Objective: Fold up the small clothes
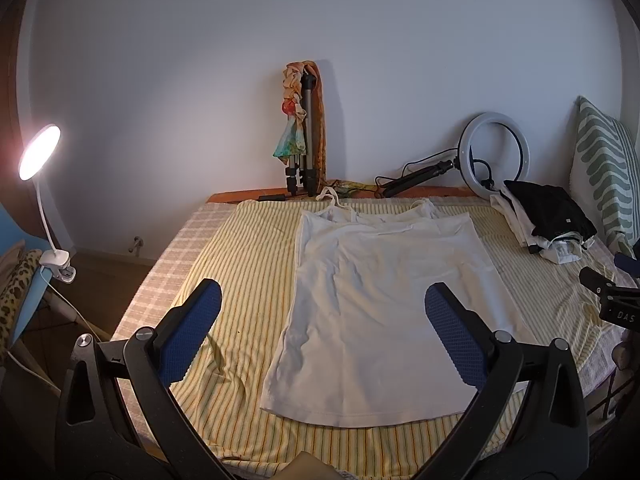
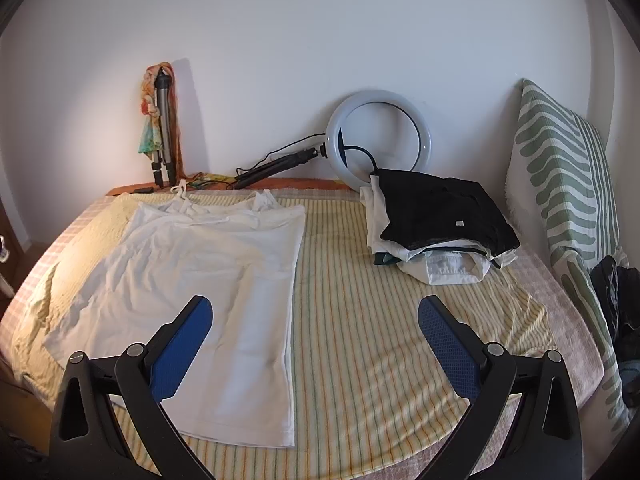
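A white strappy top (image 1: 384, 304) lies flat on the yellow striped cloth (image 1: 248, 280), straps toward the wall and hem toward me. It also shows in the right wrist view (image 2: 200, 292). My left gripper (image 1: 322, 312) is open and empty, hovering above the top's lower half. My right gripper (image 2: 316, 322) is open and empty, above the top's right edge and the striped cloth (image 2: 380, 320). A part of the right gripper shows at the right edge of the left wrist view (image 1: 612, 296).
A pile of folded clothes with a black one on top (image 2: 436, 224) sits at the back right. A ring light (image 2: 380, 136) and a tripod (image 2: 164, 128) lean on the wall. A striped pillow (image 2: 560, 184) stands right. A lit clip lamp (image 1: 40, 152) is at left.
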`<state>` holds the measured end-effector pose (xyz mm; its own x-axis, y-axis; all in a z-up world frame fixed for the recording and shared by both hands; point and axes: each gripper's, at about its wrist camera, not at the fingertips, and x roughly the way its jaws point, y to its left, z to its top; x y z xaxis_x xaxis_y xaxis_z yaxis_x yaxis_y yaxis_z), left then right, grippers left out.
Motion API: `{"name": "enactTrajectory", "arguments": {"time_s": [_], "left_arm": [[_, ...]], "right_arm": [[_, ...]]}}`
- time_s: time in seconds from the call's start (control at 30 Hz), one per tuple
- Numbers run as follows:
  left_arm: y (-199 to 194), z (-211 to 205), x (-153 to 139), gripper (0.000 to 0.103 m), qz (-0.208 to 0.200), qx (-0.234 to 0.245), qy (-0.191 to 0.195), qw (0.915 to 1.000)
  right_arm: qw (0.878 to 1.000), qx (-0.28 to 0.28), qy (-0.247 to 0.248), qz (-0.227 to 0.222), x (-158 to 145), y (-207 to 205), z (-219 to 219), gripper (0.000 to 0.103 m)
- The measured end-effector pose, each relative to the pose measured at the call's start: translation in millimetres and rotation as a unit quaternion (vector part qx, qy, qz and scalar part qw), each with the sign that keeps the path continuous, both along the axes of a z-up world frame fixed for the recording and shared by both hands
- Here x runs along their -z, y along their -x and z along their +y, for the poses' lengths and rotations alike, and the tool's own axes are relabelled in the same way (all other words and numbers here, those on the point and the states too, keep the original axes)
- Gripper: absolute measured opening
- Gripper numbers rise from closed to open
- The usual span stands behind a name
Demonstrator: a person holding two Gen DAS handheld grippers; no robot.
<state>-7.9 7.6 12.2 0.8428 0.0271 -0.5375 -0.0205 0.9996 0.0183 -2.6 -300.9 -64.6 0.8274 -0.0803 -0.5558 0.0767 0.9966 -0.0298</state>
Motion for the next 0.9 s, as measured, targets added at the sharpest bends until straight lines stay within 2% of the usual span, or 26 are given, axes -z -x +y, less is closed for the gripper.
{"name": "enactTrajectory", "arguments": {"time_s": [0.9], "left_arm": [[1.2, 1.9, -0.5, 0.103, -0.004, -0.002, -0.003, 1.0]], "right_arm": [[1.0, -0.001, -0.006, 0.004, 0.7, -1.8, -0.4, 0.102]]}}
